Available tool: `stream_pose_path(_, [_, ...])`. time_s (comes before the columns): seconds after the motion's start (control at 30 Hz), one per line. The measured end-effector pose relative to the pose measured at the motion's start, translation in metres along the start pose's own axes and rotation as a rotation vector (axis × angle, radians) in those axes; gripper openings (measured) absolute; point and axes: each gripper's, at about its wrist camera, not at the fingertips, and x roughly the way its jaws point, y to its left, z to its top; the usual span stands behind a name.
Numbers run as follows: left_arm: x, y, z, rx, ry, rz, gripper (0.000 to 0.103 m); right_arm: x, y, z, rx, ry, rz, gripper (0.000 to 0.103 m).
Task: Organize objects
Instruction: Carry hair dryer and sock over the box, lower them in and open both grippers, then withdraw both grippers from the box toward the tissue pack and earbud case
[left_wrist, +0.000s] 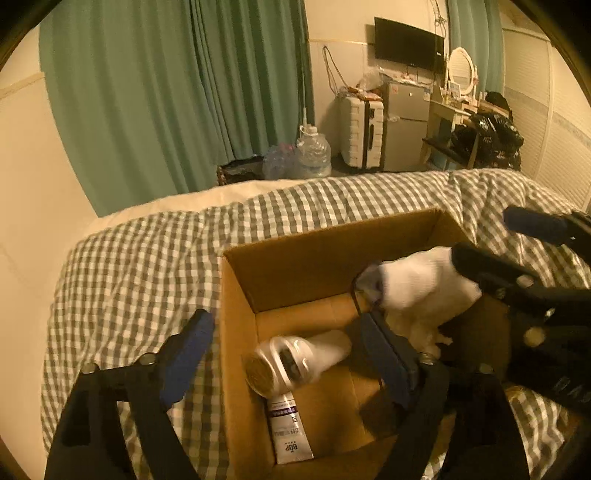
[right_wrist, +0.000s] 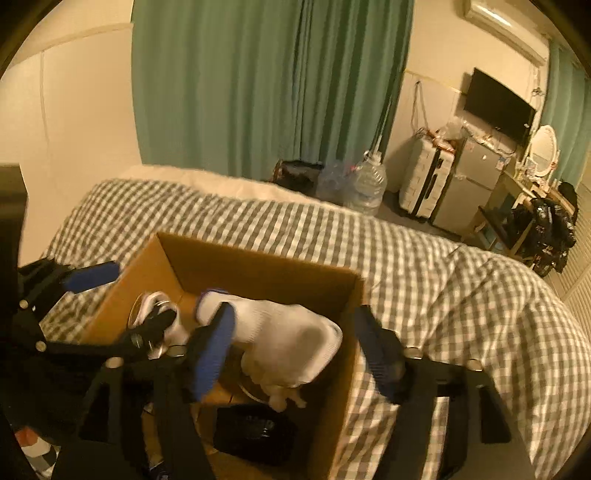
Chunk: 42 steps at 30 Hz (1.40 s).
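Note:
An open cardboard box (left_wrist: 236, 332) (right_wrist: 258, 266) sits on a grey checked bed cover. Inside lie a white handheld device (left_wrist: 295, 362) with a round metal mesh head, blurred as if moving, a white tube (left_wrist: 290, 432), white socks (left_wrist: 417, 284) (right_wrist: 291, 336) and a black item (right_wrist: 255, 432). My left gripper (left_wrist: 284, 354) is open over the box's left wall, one finger outside, one inside, nothing between them. My right gripper (right_wrist: 295, 350) is open over the box's right side; the socks hang beside its left finger (right_wrist: 214, 347). It also shows in the left wrist view (left_wrist: 502, 243).
The bed (right_wrist: 443, 280) fills the foreground. Beyond it hang green curtains (left_wrist: 177, 92). On the floor stand a water jug (left_wrist: 314, 151), a white suitcase (left_wrist: 362, 129), a small fridge (left_wrist: 406, 122) and a cluttered desk with a mirror (left_wrist: 461, 66). A TV (left_wrist: 406, 42) is on the wall.

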Motion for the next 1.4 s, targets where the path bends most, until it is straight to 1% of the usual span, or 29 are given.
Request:
stream_pose_path(0.13, [-0.024,0.003,0.001,0.011,-0.017,0.022,0.088,-0.031,-0.006,0.005,-0.002,-0.029,-0.028,0.072])
stream_pose_path(0.2, [-0.041,0.005,0.001,0.014,-0.032,0.034,0.095,-0.047,-0.009,0.005,0.002,-0.045,-0.034,0.079])
stream_pose_path(0.33, [-0.075,0.010,0.000,0.002,-0.065,0.048,0.097,-0.081,-0.016,0.007,0.019,-0.064,0.005,0.080])
stream_pose_path(0.5, [-0.116,0.020,-0.006,-0.029,-0.090,0.074,0.101,-0.119,-0.017,0.006,-0.002,-0.086,0.017,0.082])
stream_pose_path(0.63, [-0.140,0.023,-0.021,-0.036,-0.095,0.091,0.102,-0.146,-0.008,-0.007,-0.062,-0.085,0.041,0.083])
stream_pose_path(0.77, [-0.146,0.024,-0.045,-0.046,-0.084,0.115,0.102,-0.158,0.005,-0.028,-0.115,-0.074,0.056,0.083])
stream_pose_path(0.83, [-0.141,0.022,-0.060,-0.034,-0.063,0.133,0.103,-0.156,0.012,-0.044,-0.136,-0.054,0.076,0.083])
stream_pose_path(0.93, [-0.127,0.016,-0.086,-0.017,-0.018,0.149,0.103,-0.140,0.021,-0.068,-0.142,0.005,0.108,0.083])
stream_pose_path(0.97, [-0.121,0.016,-0.097,-0.024,-0.002,0.153,0.103,-0.130,0.026,-0.079,-0.148,0.039,0.128,0.083])
stream_pose_path(1.03, [-0.109,0.015,-0.114,-0.036,0.032,0.139,0.103,-0.113,0.031,-0.095,-0.159,0.086,0.141,0.083])
stream_pose_path(1.17, [-0.079,0.015,-0.143,-0.075,0.108,0.155,0.103,-0.071,0.043,-0.128,-0.146,0.204,0.188,0.083])
stream_pose_path(1.2, [-0.074,0.015,-0.148,-0.073,0.125,0.154,0.103,-0.063,0.046,-0.134,-0.146,0.222,0.196,0.083])
stream_pose_path(1.23, [-0.069,0.014,-0.152,-0.068,0.136,0.162,0.103,-0.050,0.050,-0.142,-0.141,0.250,0.236,0.083])
stream_pose_path(1.27, [-0.065,0.013,-0.155,-0.058,0.141,0.174,0.103,-0.042,0.053,-0.147,-0.136,0.273,0.253,0.083])
stream_pose_path(1.33, [-0.062,0.012,-0.158,-0.048,0.144,0.184,0.103,-0.025,0.064,-0.158,-0.163,0.312,0.249,0.083])
stream_pose_path(1.4, [-0.058,0.014,-0.161,-0.058,0.150,0.178,0.103,-0.015,0.071,-0.165,-0.178,0.340,0.255,0.083])
